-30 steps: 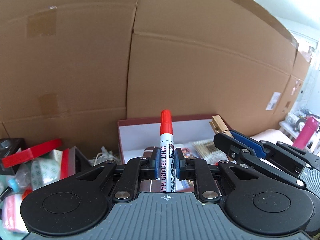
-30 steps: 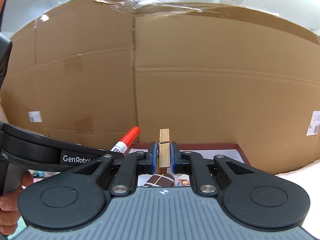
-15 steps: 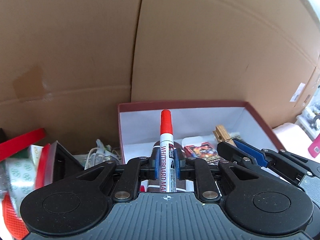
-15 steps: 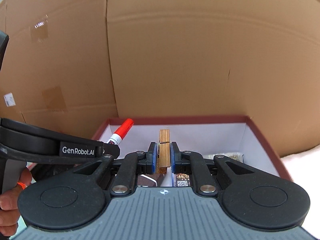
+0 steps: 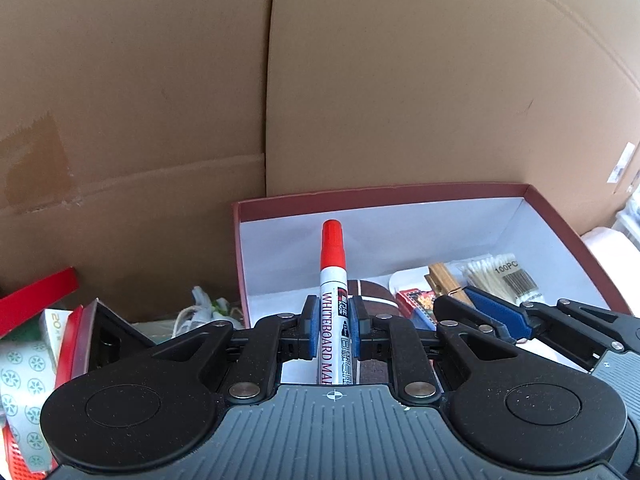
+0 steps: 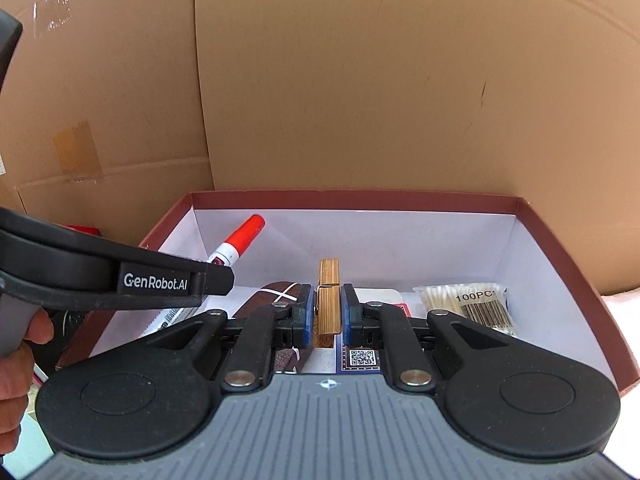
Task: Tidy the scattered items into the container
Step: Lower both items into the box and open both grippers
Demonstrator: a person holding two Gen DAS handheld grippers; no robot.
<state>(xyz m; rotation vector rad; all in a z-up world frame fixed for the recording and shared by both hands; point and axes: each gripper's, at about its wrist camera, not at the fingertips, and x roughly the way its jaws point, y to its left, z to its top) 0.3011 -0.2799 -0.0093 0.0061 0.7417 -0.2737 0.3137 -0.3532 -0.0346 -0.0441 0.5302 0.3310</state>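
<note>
A dark red box (image 5: 568, 220) (image 6: 560, 232) with white inner walls stands against a cardboard wall. My left gripper (image 5: 335, 322) is shut on a white whiteboard marker (image 5: 333, 280) (image 6: 240, 240) with a red cap, held over the box's left part. My right gripper (image 6: 329, 312) (image 5: 460, 300) is shut on a wooden clothespin (image 6: 329, 280) (image 5: 442, 278), held over the box's middle. Inside the box lie a pack of cotton swabs (image 6: 464, 300) (image 5: 496, 276), a brown patterned item (image 6: 276, 296) (image 5: 372, 296) and a printed card (image 5: 416, 298).
Tall cardboard panels (image 5: 400, 80) rise right behind the box. Left of the box sit a red-edged black case (image 5: 92, 332), patterned packets (image 5: 24, 368) and a tangle of white cord (image 5: 200, 312). A hand (image 6: 16, 360) grips the left gripper's handle.
Both grippers have moved forward and down toward the box, which now fills more of each view; its inside has come into sight. Both grips are unchanged.
</note>
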